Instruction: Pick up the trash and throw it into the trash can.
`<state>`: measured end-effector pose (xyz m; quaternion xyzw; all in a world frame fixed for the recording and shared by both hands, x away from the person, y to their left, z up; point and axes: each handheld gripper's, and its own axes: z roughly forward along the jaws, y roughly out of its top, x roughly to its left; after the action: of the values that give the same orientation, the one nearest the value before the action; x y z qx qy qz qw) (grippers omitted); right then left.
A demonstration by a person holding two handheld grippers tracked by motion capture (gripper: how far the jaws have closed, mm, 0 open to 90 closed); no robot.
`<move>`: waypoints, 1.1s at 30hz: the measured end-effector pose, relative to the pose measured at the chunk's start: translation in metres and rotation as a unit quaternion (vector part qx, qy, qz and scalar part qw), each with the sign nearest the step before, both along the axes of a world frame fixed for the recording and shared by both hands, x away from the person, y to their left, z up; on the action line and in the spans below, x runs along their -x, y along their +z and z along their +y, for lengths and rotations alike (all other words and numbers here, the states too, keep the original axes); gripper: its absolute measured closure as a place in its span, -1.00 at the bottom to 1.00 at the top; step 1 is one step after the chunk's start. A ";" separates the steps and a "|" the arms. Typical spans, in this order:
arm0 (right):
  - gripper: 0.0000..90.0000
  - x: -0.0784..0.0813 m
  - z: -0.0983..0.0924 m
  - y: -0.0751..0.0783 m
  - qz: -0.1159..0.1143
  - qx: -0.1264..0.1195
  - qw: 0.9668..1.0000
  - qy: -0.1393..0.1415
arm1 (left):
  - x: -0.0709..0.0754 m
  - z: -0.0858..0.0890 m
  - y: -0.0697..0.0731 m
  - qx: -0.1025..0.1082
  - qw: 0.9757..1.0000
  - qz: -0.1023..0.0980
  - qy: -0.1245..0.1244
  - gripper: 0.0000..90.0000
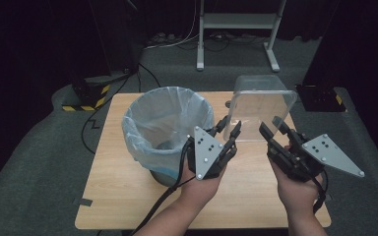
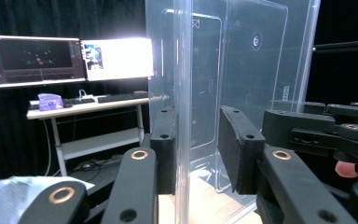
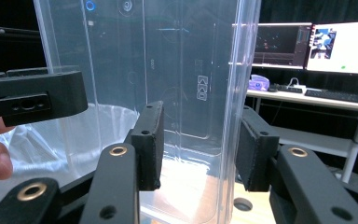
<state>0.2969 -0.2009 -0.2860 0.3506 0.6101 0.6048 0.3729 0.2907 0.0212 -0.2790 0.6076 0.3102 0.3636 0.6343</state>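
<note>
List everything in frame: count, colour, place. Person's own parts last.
clear plastic box: 1, transparent, raised over the table's far right, a wall between each gripper's jaws
bin: 1, grey with pale blue liner, table's left centre
table: 1, light wood, centre
white frame stand: 1, white, floor behind table
monitors: 2, lit, desk in the background
keyboard: 1, dark, same desk
left hand-held gripper: 1, black, at the box's left wall
right hand-held gripper: 1, black, at the box's right wall
hands: 2, bottom edge

A light wooden table (image 1: pixel 128 196) stands on grey carpet. A bin (image 1: pixel 166 130) lined with a pale plastic bag sits on its left half, near the back edge.
</note>
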 end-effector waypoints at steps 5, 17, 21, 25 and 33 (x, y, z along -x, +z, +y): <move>0.28 -0.008 0.014 0.008 -0.004 0.006 1.000 0.009 | -0.003 0.015 0.005 -0.005 1.000 0.002 0.012 0.50; 0.29 -0.028 0.065 0.013 -0.009 0.016 0.999 0.047 | -0.007 0.064 0.009 0.002 0.998 0.004 0.055 0.51; 0.29 -0.036 0.089 0.016 -0.006 0.019 0.998 0.064 | -0.008 0.087 0.009 0.008 0.997 0.006 0.072 0.51; 0.29 -0.045 0.112 0.017 -0.005 0.028 0.996 0.079 | -0.010 0.108 0.008 0.010 0.996 0.012 0.089 0.51; 0.28 -0.063 0.142 0.007 0.021 0.042 0.994 0.099 | -0.020 0.138 -0.002 0.009 0.994 0.043 0.101 0.54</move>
<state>0.3601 -0.0585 -0.2788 0.2850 0.6744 0.6049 0.3132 0.3112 0.1595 -0.2811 0.5829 0.4000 0.3964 0.5858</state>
